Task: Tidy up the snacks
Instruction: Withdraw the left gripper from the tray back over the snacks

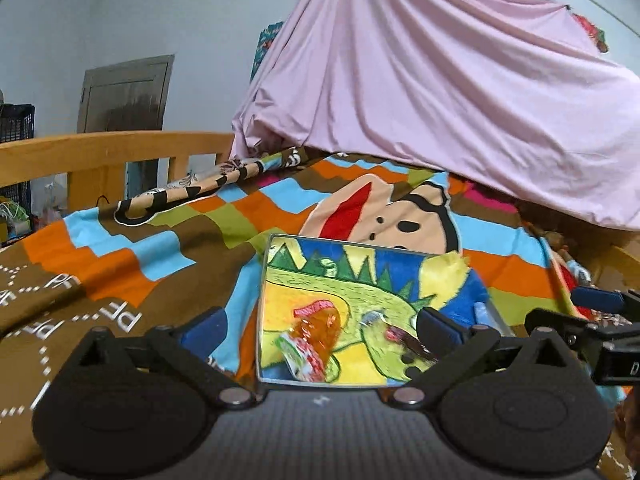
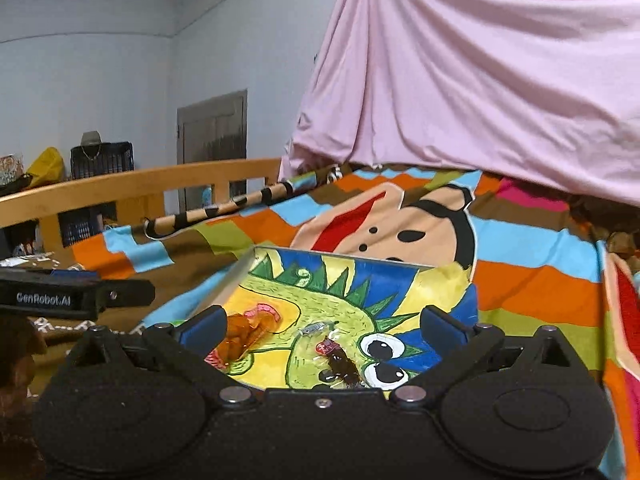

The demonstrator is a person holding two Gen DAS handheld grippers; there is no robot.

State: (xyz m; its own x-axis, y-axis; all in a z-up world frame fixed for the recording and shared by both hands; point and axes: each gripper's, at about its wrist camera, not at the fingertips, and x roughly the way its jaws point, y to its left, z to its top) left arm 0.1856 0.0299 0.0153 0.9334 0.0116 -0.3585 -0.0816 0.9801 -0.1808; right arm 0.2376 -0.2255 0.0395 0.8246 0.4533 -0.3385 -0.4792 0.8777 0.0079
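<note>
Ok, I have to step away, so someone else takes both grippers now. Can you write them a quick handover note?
Left gripper: open, holding nothing.
Right gripper: open, holding nothing.
Both hover just in front of the tray with the dinosaur picture, which sits on the colourful blanket.
In the tray: an orange snack packet, a dark brown snack packet and a small silvery wrapper; the left view also shows a green, red and white packet.
Done: these snacks lie in the tray.
Left: no other loose snacks show in these views; check around the bed.
</note>
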